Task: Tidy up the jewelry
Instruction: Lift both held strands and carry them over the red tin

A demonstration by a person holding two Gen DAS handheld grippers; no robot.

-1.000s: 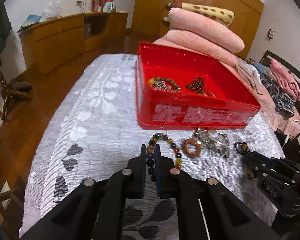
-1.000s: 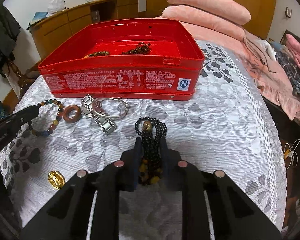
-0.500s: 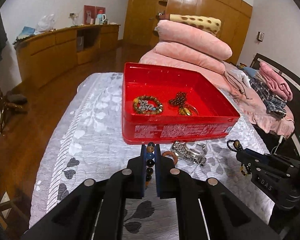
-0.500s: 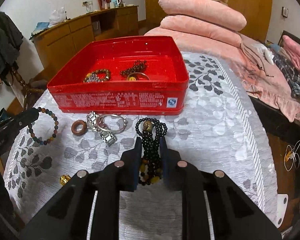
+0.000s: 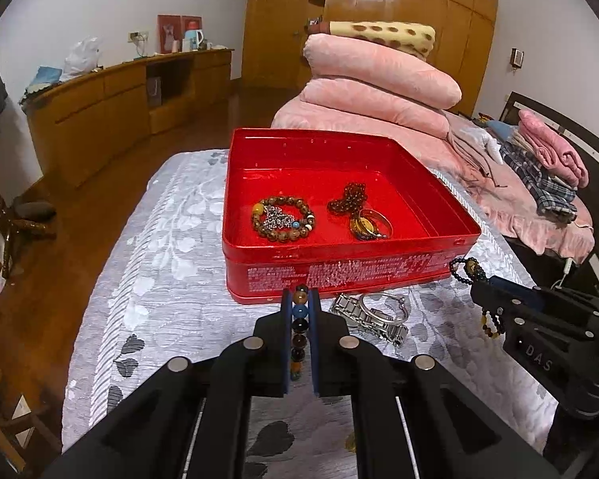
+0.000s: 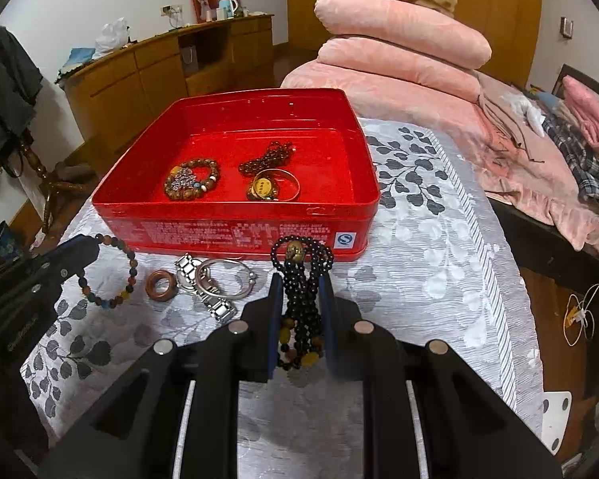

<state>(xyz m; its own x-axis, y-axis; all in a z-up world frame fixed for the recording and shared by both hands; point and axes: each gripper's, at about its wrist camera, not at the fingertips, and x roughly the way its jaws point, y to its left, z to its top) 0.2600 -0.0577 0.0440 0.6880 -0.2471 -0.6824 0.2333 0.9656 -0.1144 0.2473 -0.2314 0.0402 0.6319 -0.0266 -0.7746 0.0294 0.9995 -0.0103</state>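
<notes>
One red tin (image 6: 235,235) is counted, with two beaded bracelets (image 6: 191,179), one gold bangle (image 6: 277,187) and one amber pendant (image 6: 262,188) in it. On the tabletop (image 6: 419,239), one metal watch (image 6: 203,291), one silver bangle (image 6: 227,279) and one brown ring (image 6: 161,285) are counted. Two pairs of tongs are noted, the left tongs (image 5: 300,311) clamped on one multicoloured bead bracelet (image 6: 108,271), the right tongs (image 6: 301,303) on one black bead strand (image 6: 301,279).

The tin (image 6: 235,235) stands on the bedspread (image 6: 439,247), with the stacked pillows (image 6: 399,52) behind it. In the tin, one bead bracelet (image 6: 191,179) lies left of a bead string (image 6: 265,157). Before the tin lie a ring (image 6: 160,284), then a watch (image 6: 207,291) to its right
</notes>
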